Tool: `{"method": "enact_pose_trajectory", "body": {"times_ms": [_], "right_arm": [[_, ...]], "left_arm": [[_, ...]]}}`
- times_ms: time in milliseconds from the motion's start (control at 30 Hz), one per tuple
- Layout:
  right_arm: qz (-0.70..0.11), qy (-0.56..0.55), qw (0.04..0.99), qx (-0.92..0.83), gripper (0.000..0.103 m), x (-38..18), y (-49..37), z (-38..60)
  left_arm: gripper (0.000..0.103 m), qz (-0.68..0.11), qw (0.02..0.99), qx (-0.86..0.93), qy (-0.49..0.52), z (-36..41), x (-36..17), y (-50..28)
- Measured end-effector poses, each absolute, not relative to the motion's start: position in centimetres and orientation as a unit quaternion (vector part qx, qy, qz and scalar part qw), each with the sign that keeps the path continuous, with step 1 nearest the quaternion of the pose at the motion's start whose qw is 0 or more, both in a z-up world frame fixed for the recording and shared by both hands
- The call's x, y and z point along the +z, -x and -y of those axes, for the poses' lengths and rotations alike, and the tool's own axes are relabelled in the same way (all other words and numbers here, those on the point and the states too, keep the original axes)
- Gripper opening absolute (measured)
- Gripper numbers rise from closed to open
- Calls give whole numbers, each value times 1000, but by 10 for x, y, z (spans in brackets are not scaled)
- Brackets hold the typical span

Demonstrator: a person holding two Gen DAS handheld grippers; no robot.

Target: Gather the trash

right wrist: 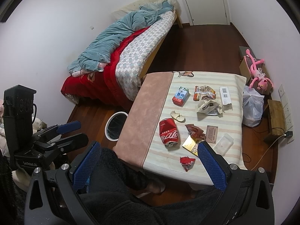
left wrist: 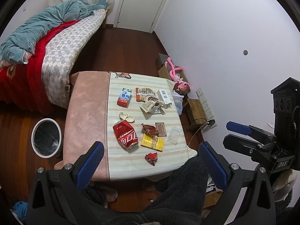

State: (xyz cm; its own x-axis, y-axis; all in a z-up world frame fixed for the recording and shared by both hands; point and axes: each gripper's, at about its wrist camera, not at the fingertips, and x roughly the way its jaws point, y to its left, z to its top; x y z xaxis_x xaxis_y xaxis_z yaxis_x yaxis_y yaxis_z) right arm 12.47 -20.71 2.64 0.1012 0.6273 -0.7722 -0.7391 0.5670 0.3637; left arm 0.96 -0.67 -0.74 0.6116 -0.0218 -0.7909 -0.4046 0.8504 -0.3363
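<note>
Both grippers, left and right, are hanging spread and empty; nothing's collected yet. Next: reaching for the crushed red soda can, bound for the white-rimmed round bin.

Left gripper: black frame, blue dimpled pads, silver round screws at finger bases, triangular cut-outs in arms. Right gripper: same black frame, blue pads, silver screws. Seen from left gripper, right gripper carries black box with three round lenses, white "DAS" label. Seen from right gripper, left body marked "GenRobot.AI"; thin black cable at its box. Dark fleecy clothing below grippers.
</note>
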Motion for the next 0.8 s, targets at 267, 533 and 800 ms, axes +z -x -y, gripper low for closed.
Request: {"method": "enact_pose_trajectory", "body": {"times_ms": [267, 533, 800], "right_arm": [[-486, 58, 740, 462, 103, 27, -126, 207], [-485, 55, 741, 462, 103, 30, -131, 206], [-483, 54, 740, 464, 103, 29, -133, 206]], "left_arm": [[103, -426, 863, 111, 250, 7, -5, -11], [103, -425, 864, 111, 246, 7, -1, -13], [103, -426, 864, 112, 242, 5, 2, -13]]}}
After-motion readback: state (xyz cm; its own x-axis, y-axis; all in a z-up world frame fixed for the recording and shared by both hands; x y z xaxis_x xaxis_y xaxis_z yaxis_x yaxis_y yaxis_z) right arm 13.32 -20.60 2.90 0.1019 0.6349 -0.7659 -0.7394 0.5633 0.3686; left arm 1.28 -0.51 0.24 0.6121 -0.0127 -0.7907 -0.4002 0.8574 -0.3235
